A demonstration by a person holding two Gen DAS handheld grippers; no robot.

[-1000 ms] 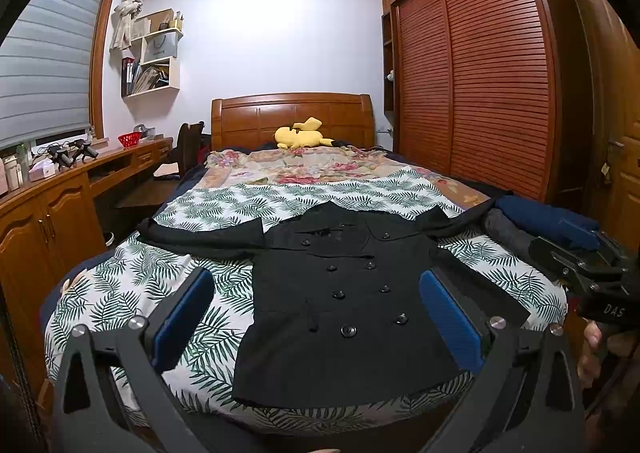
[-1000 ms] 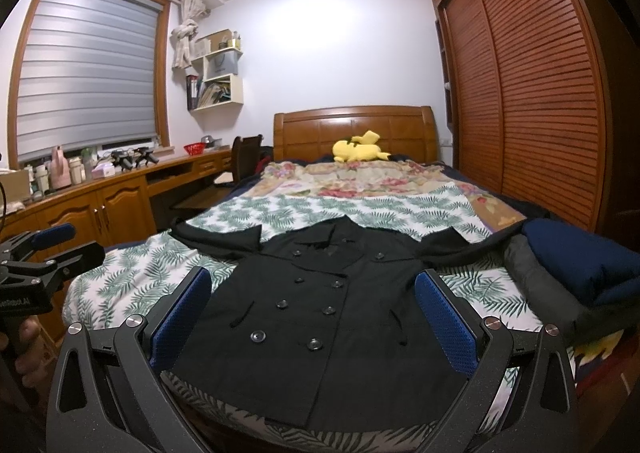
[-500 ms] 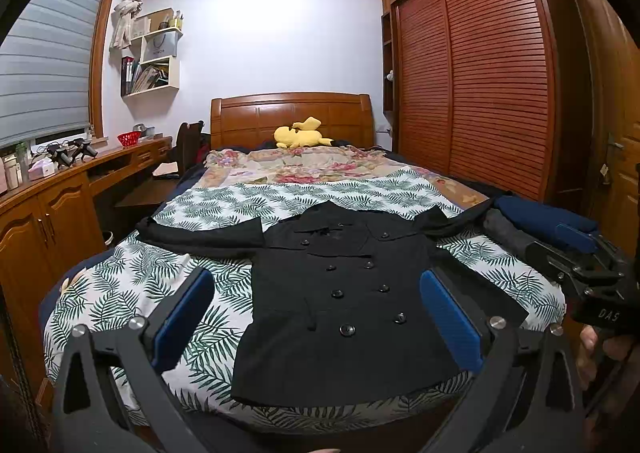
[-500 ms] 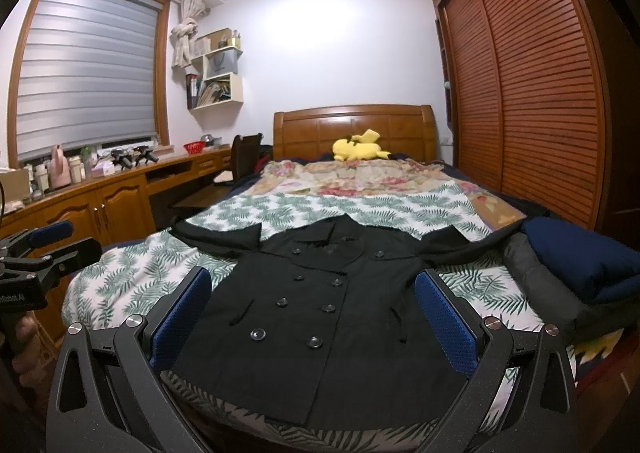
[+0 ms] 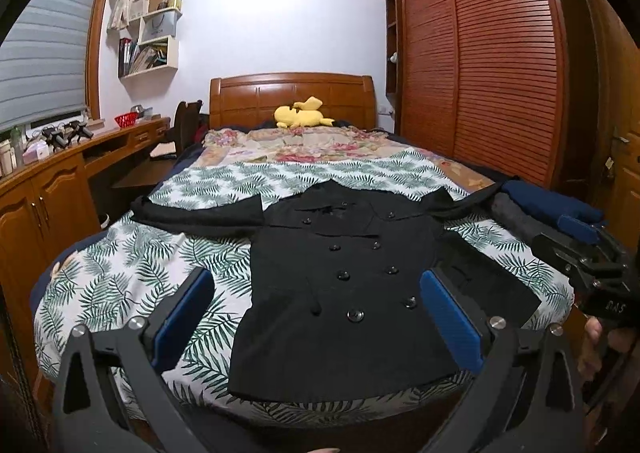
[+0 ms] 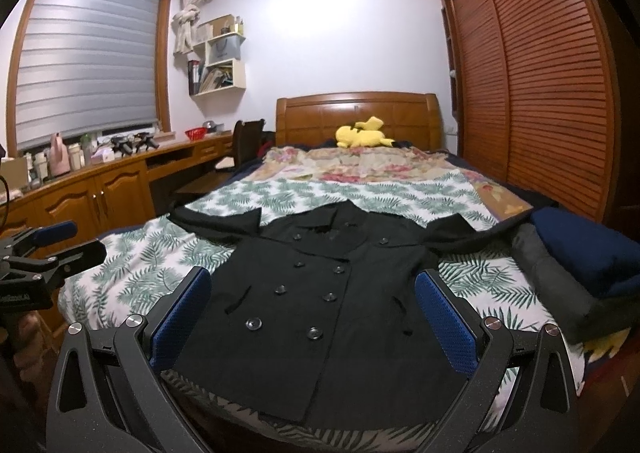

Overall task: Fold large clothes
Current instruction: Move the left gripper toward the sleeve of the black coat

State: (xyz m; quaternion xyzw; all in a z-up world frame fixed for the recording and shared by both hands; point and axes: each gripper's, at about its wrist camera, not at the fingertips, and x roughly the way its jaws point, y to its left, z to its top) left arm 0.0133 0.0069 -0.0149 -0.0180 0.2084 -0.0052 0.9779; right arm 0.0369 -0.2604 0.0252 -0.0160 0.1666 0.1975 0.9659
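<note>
A black double-breasted coat lies flat, front up, on the leaf-print sheet at the foot of the bed, sleeves spread out to both sides. It also shows in the right wrist view. My left gripper is open and empty, hovering off the foot of the bed, above the coat's hem. My right gripper is open and empty, in the same stance further right. Each gripper shows at the edge of the other's view: the right one, the left one.
Folded dark blue and grey clothes are stacked on the bed's right edge. A yellow plush toy lies by the headboard. A wooden desk and cabinets run along the left. A louvred wardrobe stands on the right.
Both grippers have stayed open and nearly still. The views shifted only slightly; the coat has not moved.
</note>
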